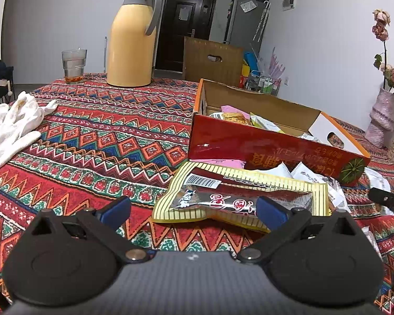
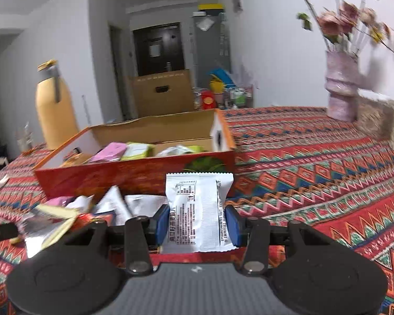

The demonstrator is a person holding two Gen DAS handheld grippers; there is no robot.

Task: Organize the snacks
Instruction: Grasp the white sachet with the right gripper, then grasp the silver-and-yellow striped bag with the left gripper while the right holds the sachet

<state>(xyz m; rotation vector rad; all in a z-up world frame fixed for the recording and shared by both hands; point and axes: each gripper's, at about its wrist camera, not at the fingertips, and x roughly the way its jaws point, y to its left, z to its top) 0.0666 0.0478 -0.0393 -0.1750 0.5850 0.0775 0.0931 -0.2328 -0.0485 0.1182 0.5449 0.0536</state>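
Note:
A red cardboard box (image 1: 249, 144) holds several snack packets; it also shows in the right wrist view (image 2: 134, 176). In front of it lies a heap of loose packets. My left gripper (image 1: 194, 210) is open, its blue pads either side of a yellow-striped snack bag (image 1: 239, 197) that lies on the tablecloth. My right gripper (image 2: 198, 227) is shut on a white snack packet (image 2: 197, 210) and holds it upright just in front of the box. Pink, white and yellow packets (image 2: 73, 210) lie to its left.
A yellow thermos (image 1: 131, 39) and a glass (image 1: 74, 63) stand at the table's far side. White gloves (image 1: 13, 126) lie at the left. A pink vase with flowers (image 2: 341, 89) stands at the right. The patterned tablecloth (image 1: 92, 144) covers the table.

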